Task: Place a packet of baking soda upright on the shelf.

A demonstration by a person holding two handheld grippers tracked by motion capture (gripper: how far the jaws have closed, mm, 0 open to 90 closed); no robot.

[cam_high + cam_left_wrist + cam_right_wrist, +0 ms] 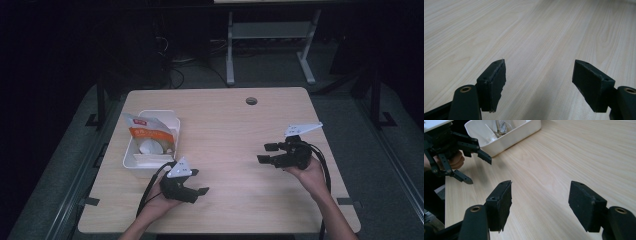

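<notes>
Hand-held grippers, left (201,182) and right (263,152), hover spread, level, facing inward over table (235,130)

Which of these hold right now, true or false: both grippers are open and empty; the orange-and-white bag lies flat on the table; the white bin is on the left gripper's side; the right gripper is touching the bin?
1. Both the left gripper and the right gripper are open and empty. True.
2. The orange-and-white bag lies flat on the table. False: it sits in the white bin, leaning up.
3. The bin is on the left gripper's side. True.
4. The right gripper touches the bin. False: it is well apart.
</notes>
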